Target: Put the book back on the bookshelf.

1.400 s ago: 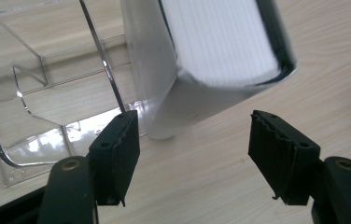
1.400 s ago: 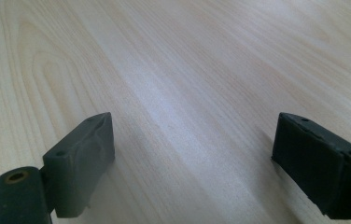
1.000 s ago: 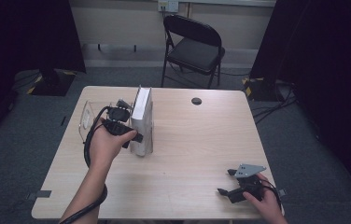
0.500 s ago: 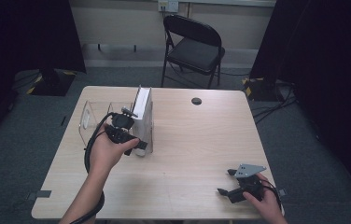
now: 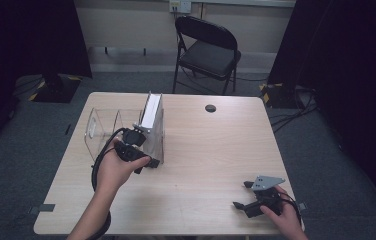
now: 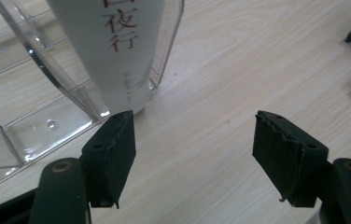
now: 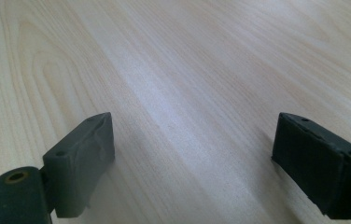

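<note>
book point(image 5: 152, 111) upright in clear rack point(image 5: 101, 131), far left | left gripper point(image 6: 193, 140) jaws apart, empty, beside it | right gripper point(image 7: 193, 156) jaws apart, idle near right | placing looks done

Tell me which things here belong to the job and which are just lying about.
Job: white book standing in the clear organiser; left tongs, open beside it.
Lying about: right tongs, open over bare table; black disc; folding chair.
</note>
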`<state>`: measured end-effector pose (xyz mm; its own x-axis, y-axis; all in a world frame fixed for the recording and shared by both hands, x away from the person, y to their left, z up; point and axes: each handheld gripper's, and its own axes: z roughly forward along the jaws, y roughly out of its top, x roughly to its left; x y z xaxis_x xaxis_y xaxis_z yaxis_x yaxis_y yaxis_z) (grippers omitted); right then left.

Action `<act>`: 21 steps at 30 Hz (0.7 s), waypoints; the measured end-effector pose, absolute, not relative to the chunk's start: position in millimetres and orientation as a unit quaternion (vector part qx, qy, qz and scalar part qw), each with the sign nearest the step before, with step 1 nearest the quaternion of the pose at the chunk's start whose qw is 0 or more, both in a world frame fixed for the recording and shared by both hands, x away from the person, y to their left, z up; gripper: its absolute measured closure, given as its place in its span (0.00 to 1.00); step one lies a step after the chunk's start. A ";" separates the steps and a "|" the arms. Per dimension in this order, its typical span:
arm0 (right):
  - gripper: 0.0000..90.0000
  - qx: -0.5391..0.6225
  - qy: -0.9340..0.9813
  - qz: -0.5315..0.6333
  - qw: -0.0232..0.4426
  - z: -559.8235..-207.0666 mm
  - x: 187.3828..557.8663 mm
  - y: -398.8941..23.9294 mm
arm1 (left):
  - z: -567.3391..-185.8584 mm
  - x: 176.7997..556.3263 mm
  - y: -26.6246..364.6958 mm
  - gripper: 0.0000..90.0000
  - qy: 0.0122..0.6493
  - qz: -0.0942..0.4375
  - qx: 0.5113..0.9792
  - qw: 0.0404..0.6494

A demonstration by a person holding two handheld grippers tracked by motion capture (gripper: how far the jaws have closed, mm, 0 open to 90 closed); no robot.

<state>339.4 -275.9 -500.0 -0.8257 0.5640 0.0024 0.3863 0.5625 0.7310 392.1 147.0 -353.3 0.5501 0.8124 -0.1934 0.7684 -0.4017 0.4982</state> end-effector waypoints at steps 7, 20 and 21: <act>0.13 0.271 0.876 0.381 0.116 -500.0 339.4 -275.9 | -363.1 388.8 144.8 0.33 0.466 0.030 0.840 0.278; 0.13 0.271 0.876 0.381 0.116 -500.1 339.4 -276.0 | -380.4 384.4 142.4 0.33 0.457 0.017 0.845 0.277; 0.13 0.271 0.876 0.381 0.117 -500.0 339.5 -276.0 | -381.1 384.0 142.1 0.33 0.457 0.017 0.844 0.279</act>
